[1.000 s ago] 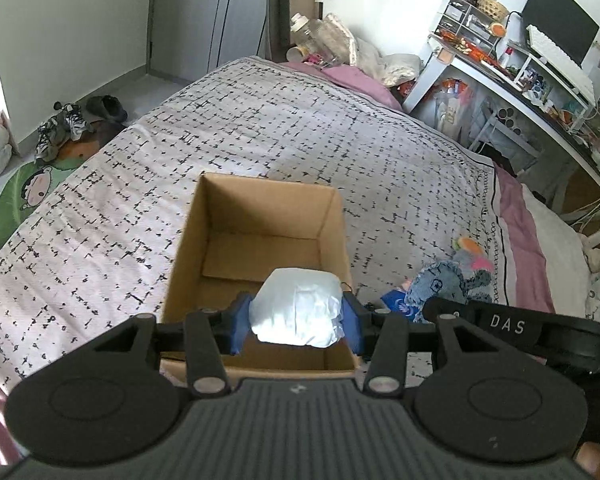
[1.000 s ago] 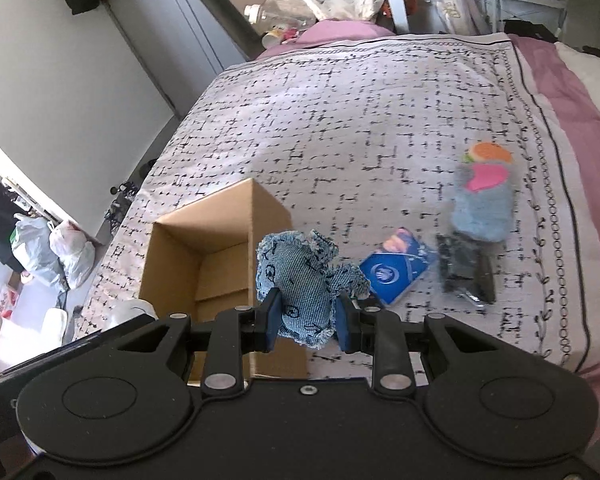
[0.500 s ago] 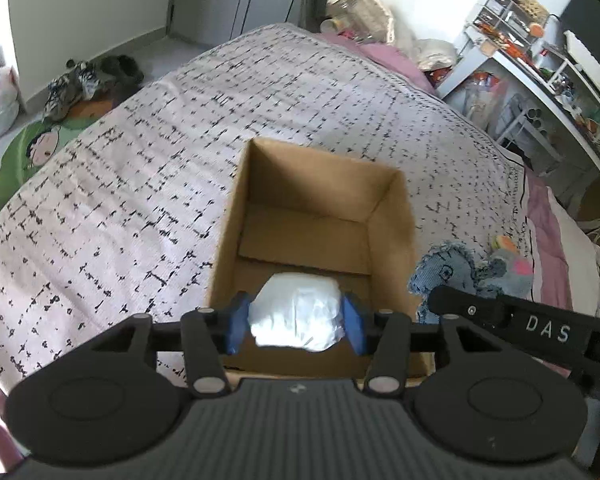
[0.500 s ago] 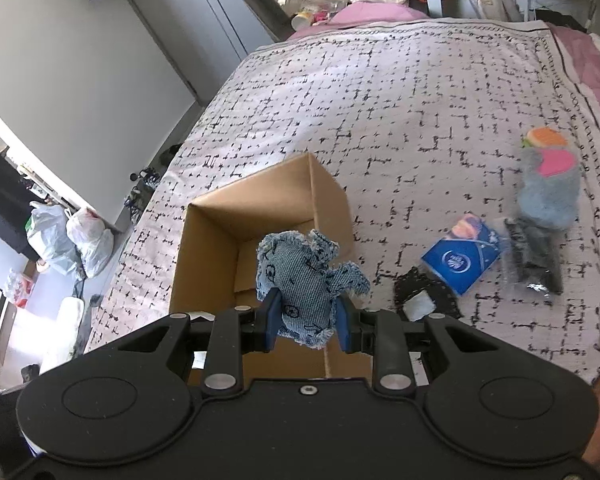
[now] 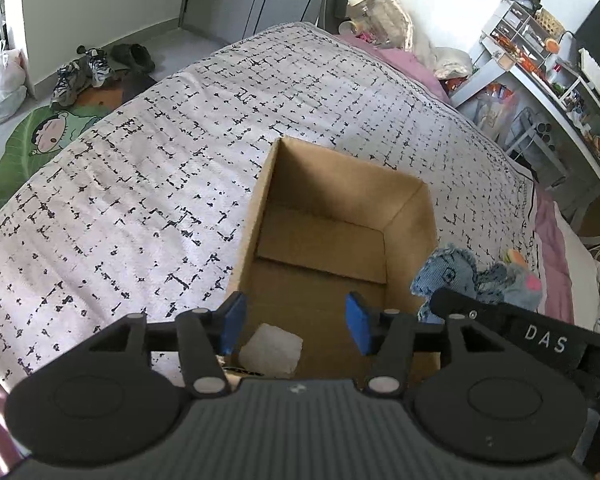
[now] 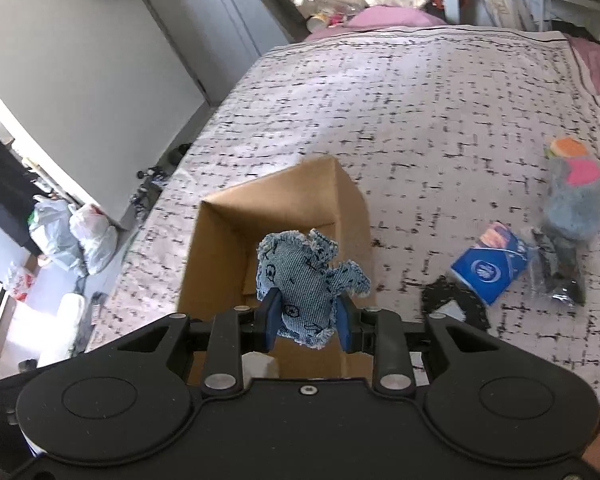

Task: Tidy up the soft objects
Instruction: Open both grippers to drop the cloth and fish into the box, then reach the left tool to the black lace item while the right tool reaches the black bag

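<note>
An open cardboard box [image 5: 268, 184] [image 6: 228, 216] stands on the patterned bedspread. My left gripper [image 5: 296, 322] hangs over its near end with jaws opening and nothing between the blue pads. A white soft bundle [image 5: 271, 350] lies on the box floor below them. My right gripper [image 6: 307, 323] is shut on a blue denim stuffed toy [image 6: 306, 276] [image 5: 446, 272], held over the box's right wall.
On the bedspread [image 6: 420, 112] right of the box lie a blue tissue packet [image 6: 490, 270], a grey plush with pink and orange patches [image 6: 574, 196] and a dark bagged item [image 6: 558, 276]. Shoes [image 5: 80, 72] and bags sit on the floor at left. A cluttered desk [image 5: 540, 64] stands at right.
The left gripper moved forward and down over the box, spread its jaws and let go of the white bundle, which now lies inside. The right gripper carried the denim toy leftward over the box.
</note>
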{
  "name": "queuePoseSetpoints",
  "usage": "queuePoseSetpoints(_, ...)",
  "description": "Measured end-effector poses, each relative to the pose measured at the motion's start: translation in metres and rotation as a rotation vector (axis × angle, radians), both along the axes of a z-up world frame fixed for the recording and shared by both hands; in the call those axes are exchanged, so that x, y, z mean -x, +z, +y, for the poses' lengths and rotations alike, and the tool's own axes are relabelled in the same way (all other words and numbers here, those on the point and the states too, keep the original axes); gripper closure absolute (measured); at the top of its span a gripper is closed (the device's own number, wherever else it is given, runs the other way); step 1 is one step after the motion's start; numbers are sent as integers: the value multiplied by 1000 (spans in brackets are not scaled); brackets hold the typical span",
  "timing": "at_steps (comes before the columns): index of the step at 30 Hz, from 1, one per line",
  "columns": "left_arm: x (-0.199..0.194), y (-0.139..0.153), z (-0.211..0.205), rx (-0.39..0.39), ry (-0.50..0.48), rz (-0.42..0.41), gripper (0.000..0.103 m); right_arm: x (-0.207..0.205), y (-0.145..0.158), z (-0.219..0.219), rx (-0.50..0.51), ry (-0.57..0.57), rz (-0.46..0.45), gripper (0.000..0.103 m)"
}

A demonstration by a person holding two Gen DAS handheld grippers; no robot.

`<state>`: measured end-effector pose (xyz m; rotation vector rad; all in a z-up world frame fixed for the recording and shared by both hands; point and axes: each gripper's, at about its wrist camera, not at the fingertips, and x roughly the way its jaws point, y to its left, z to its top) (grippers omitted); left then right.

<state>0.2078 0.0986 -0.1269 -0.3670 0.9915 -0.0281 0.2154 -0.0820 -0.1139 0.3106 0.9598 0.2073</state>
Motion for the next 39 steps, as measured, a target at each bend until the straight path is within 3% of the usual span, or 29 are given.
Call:
queuePoseSetpoints(4, 0, -1, 5, 1, 14, 3, 49, -3, -6, 8, -33, 52, 25, 73)
queuePoseSetpoints(6, 1, 0, 8, 0, 19, 5, 48, -5, -12, 10, -35, 54, 57, 69)
queuePoseSetpoints(9, 3, 1, 9, -11, 24, 12, 48, -5, -16, 7, -33, 35, 73, 54)
queuePoseSetpoints(13, 5, 6, 7, -22, 24, 18, 48, 0, -6, -5, -86, 35, 67, 51)
queuePoseSetpoints(15, 5, 8, 4, -24, 23, 24, 42, 4, -1, -10, -70, 28, 48, 42)
queuePoseSetpoints(20, 8, 16, -9, -34, 5, 14, 32, 13, 10, -33, -57, 14, 29, 33)
queuePoseSetpoints(22, 9, 20, -16, -39, -3, 10, 28, 18, 14, -41, -40, 8, 5, 20)
queuePoseSetpoints(28, 14, 29, -35, -56, -16, 6, 26, 23, 27, -63, -15, 1, -22, 3)
queuePoseSetpoints(30, 15, 32, -41, -57, -22, 8, 25, 26, 31, -71, -7, -7, -40, 0)
queuePoseSetpoints(37, 22, 44, -61, -76, -29, -40, 0, 36, 35, -103, 38, -65, -82, 0)
queuePoseSetpoints(39, 24, 47, -67, -76, -28, -52, 0, 41, 34, -113, 47, -88, -91, 0)
